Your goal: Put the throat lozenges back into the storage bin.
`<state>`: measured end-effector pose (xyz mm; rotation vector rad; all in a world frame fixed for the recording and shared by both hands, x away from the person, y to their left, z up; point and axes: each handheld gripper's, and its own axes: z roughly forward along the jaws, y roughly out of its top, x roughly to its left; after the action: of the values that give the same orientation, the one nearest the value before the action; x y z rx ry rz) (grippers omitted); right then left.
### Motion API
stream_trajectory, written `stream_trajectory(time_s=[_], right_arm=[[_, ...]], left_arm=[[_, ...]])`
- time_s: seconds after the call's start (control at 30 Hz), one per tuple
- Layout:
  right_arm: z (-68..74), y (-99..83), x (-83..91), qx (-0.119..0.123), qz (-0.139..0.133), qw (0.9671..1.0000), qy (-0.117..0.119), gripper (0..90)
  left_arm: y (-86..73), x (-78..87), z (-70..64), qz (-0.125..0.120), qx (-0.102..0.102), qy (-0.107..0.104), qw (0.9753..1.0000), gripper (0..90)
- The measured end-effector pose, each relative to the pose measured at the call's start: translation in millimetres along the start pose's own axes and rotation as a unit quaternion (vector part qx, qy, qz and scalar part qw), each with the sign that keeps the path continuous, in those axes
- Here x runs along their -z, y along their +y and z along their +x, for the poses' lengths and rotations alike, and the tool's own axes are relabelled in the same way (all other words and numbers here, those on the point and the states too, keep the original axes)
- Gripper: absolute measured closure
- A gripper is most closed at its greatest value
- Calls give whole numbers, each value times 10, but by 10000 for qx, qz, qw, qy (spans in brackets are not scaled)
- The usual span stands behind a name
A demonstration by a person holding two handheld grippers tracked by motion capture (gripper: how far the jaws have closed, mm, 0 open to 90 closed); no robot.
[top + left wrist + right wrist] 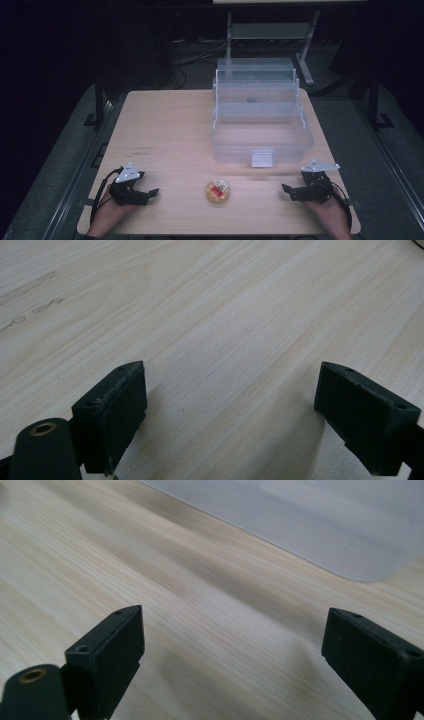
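Resting low on the worktop (165,125), the left hand-held gripper (150,192) sits near the front left corner. Its two black jaws stand wide apart and hold nothing. In the left gripper view, the left hand-held gripper (230,410) has only bare pale wood between its jaws.

The right hand-held gripper (287,190) sits near the front right corner, also low over the wood. Its jaws are wide apart too, with nothing in them. In the right gripper view, the right hand-held gripper (232,655) points at bare wood, and the clear box (320,520) shows as a pale, blurry shape across the top.

A small round container (218,192) lies on the worktop between the two grippers, close to the front edge. It is see-through, with something red and orange inside. I cannot tell what that is. Neither gripper touches it. It sits a little nearer to the left hand-held gripper, and both point in toward it.

The clear box (260,120) stands behind the small round container, toward the back right of the worktop. It is big and see-through, with trays stepped up like stairs toward the back. A small latch sits at the middle of its front wall. The box is well apart from both grippers.

A hand (107,212) holds the left one, and another hand (330,215) holds the right one. Both come in from the bottom edge.
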<state>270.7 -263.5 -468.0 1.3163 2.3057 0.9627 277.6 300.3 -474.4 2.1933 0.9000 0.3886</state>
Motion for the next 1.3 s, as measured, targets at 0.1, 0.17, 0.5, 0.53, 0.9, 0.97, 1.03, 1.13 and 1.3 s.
stream_trajectory(time_s=[0.1, 0.17, 0.5, 0.53, 0.9, 0.97, 1.03, 1.13, 1.3], right_arm=[[22, 42, -9, 41, 15, 9999, 94, 99], [40, 64, -23, 55, 26, 9999, 151, 107], [163, 137, -56, 244, 138, 9986, 451, 65], [176, 146, -60, 281, 174, 9984, 457, 48], [304, 221, -51, 448, 310, 9962, 684, 13], [328, 238, -42, 495, 325, 9957, 708, 14], [353, 257, -38, 525, 365, 9951, 754, 14], [391, 282, -39, 577, 394, 9940, 837, 14], [429, 313, -25, 632, 378, 9933, 896, 18]], left_arm=[[0, 0, 0, 1, -1, 0, 10000, 125], [0, 0, 0, 0, 0, -1, 10000, 125], [0, 0, 0, 2, -2, 0, 10000, 125], [0, 0, 1, 1, -2, -1, 10000, 125], [0, 0, 0, -1, 0, -1, 10000, 125], [0, 0, 1, 0, -2, -1, 10000, 125], [0, 0, 1, 2, -3, -1, 10000, 125], [0, 0, 1, 3, -3, -1, 10000, 125], [0, 0, 1, 3, -3, 0, 10000, 125]])
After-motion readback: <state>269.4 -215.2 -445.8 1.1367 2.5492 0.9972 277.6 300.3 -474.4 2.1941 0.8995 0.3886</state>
